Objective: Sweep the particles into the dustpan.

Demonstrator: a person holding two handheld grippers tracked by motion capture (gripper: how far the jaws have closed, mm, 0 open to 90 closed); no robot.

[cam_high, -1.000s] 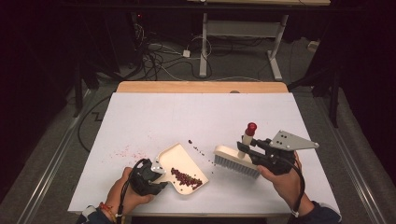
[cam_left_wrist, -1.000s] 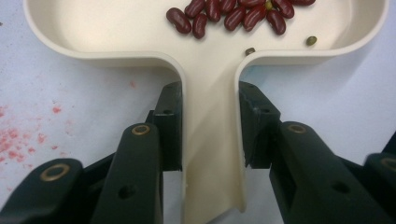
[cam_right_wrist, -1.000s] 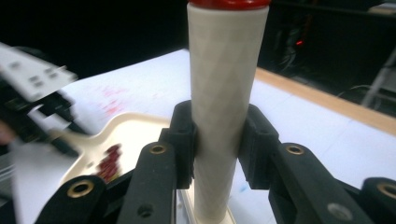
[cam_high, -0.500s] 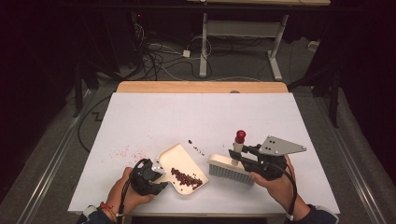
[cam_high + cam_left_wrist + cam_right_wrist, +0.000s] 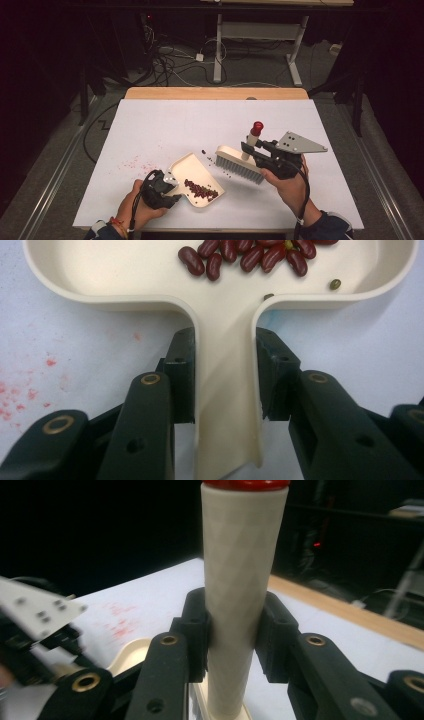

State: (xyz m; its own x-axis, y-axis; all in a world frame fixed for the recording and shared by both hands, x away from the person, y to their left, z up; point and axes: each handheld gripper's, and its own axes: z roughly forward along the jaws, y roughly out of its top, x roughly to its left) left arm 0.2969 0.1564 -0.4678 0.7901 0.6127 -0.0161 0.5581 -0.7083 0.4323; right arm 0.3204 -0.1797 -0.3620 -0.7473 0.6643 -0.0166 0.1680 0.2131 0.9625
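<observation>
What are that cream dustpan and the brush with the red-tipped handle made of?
The dustpan looks like moulded plastic: one smooth, matte cream piece with rounded rims. The brush handle seems to be the same cream plastic, faintly faceted, with a glossy red cap, probably plastic or rubber. The bristles look like pale synthetic fibre, though that is hard to tell.

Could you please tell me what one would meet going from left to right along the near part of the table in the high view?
Red stains → left gripper → dustpan holding beans → brush → right gripper.
</observation>
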